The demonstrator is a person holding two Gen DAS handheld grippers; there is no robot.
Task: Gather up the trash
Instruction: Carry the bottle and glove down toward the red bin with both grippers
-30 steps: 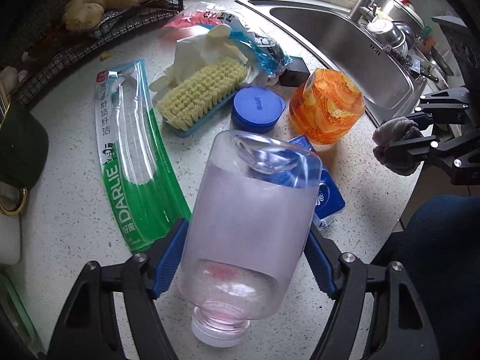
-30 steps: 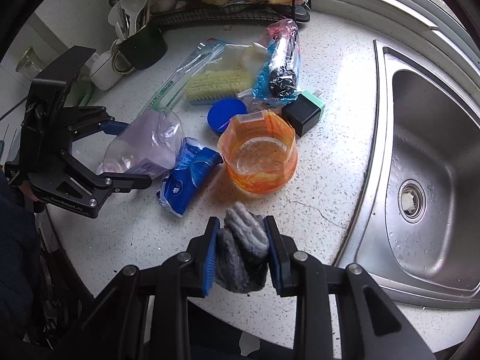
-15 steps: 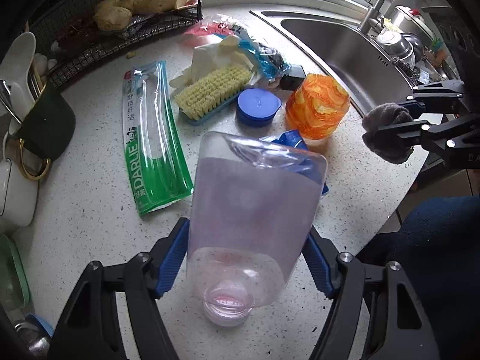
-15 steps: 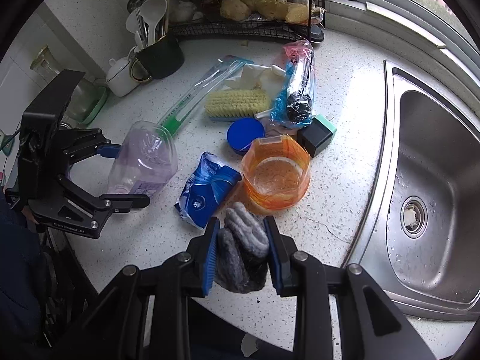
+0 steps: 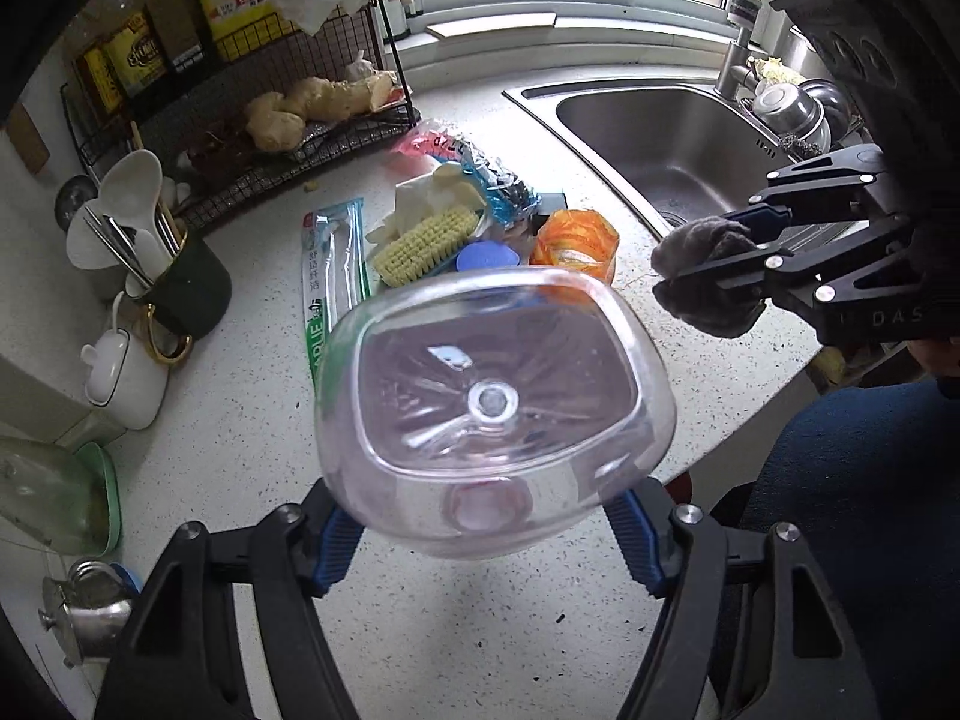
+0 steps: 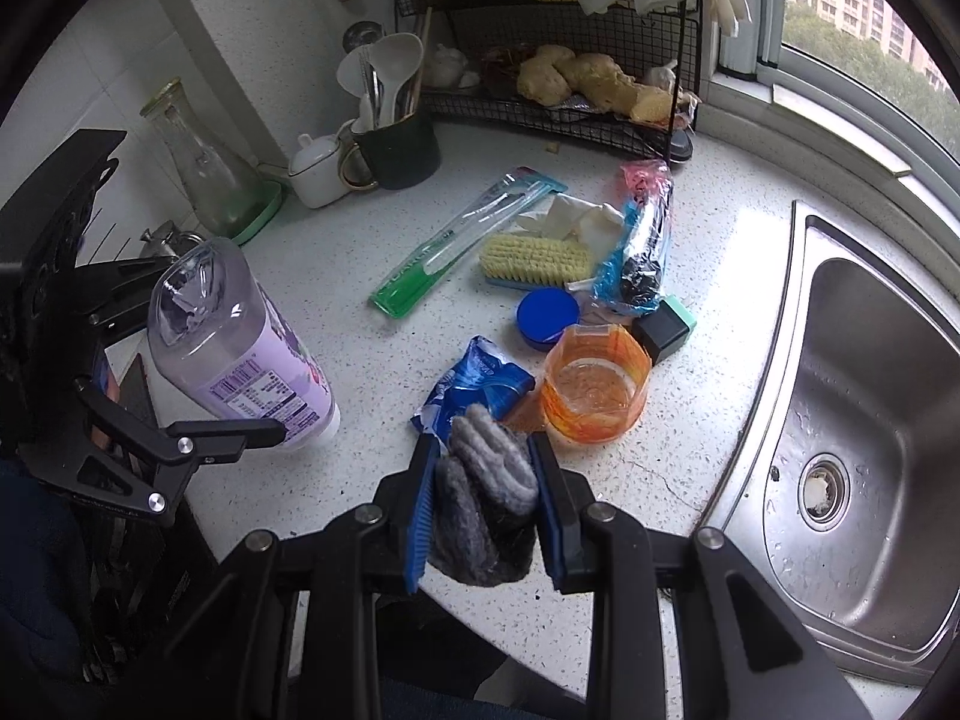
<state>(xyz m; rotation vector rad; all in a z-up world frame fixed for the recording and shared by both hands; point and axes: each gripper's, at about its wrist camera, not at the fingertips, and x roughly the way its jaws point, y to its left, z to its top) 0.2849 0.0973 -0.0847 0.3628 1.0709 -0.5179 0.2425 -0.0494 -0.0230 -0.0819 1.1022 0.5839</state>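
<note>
The left gripper (image 5: 489,525) was tilted steeply downward above the counter edge, its blue-padded fingers (image 5: 336,546) spread wide and pressed against either side of a clear plastic bottle (image 5: 492,414), which it held clear of the surface with the base toward the camera. The right gripper (image 6: 483,468) was likewise angled down, its fingers (image 6: 420,498) drawn close together and clamped on a grey knitted rag (image 6: 486,492). In the left wrist view the right gripper appeared to the right, well apart from the left, and a dark blue sleeve or lap of the person (image 5: 852,516) lay below it.
</note>
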